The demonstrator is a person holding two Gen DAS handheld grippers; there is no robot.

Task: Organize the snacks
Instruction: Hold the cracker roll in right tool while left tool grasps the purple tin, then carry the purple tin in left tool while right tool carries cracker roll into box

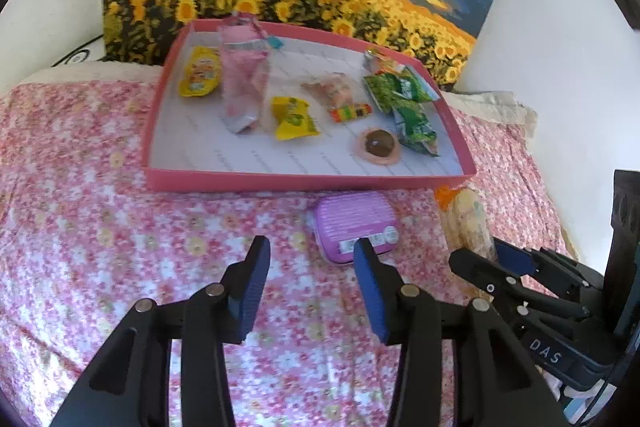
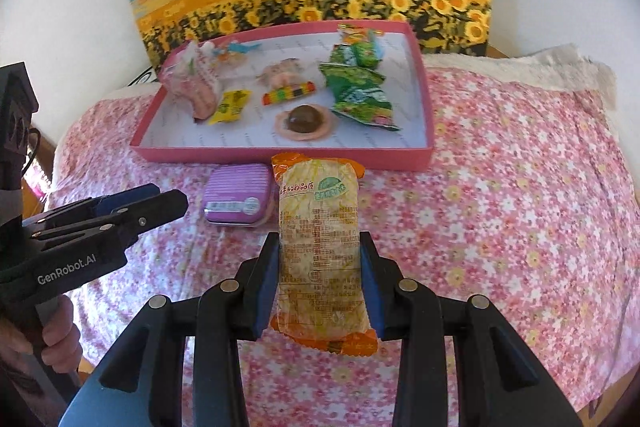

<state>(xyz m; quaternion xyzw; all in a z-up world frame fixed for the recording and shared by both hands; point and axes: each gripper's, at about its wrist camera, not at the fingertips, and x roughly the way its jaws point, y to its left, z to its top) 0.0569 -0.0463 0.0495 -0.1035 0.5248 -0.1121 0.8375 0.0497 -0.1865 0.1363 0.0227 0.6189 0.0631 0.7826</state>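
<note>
That orange-ended snack packet (image 2: 320, 247) sits pinched lengthwise in your right gripper (image 2: 320, 283) — jaws closed on its sides, held above the floral cloth (image 2: 500, 227), just short of the pink tray (image 2: 422, 155). Your left gripper (image 1: 310, 291) hangs wide open, empty, near the purple case (image 1: 354, 223).

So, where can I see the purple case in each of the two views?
Left wrist view: the purple case lies on the floral cloth, low centre, past the open left gripper.
Right wrist view: the purple case sits left of centre, beside the held orange packet.
Shared landmark: the pink tray behind it.
</note>
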